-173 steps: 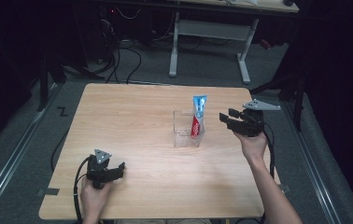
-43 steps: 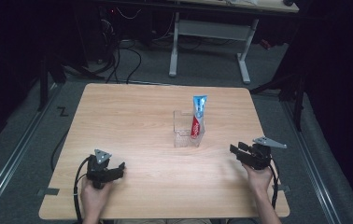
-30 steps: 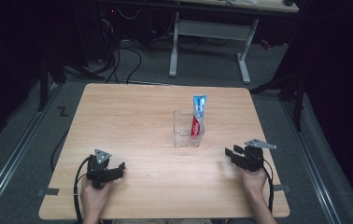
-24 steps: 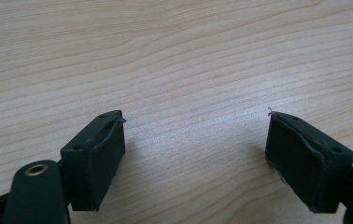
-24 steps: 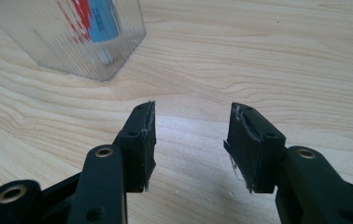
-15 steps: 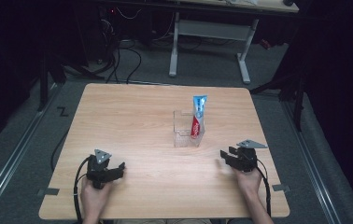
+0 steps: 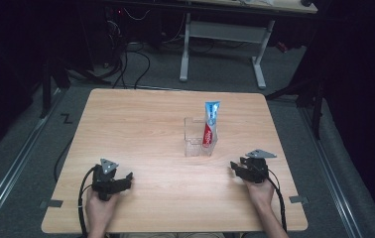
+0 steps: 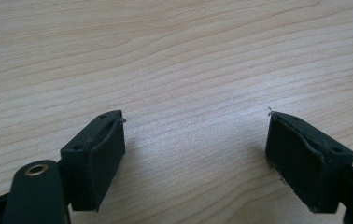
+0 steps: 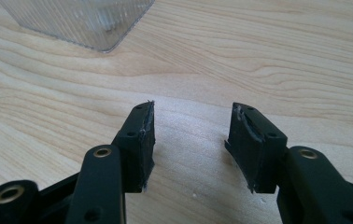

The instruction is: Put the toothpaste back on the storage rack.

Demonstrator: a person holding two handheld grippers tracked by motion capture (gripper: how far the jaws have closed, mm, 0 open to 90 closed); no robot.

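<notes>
The worktop [image 7: 141,119] carries a clear box [image 7: 198,140] just past centre, a tube [image 7: 209,125] standing upright in its right part. The right claw [image 7: 236,166] rests at 4 o'clock of the box, jaws spread, empty, having just widened. The left claw [image 7: 126,177] rests at 7 o'clock, spread, empty.

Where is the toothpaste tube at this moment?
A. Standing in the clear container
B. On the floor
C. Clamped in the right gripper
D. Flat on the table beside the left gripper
A: the toothpaste tube stands upright inside the clear container at mid-table, apart from the right gripper, whose jaws are open with nothing between them.
</notes>
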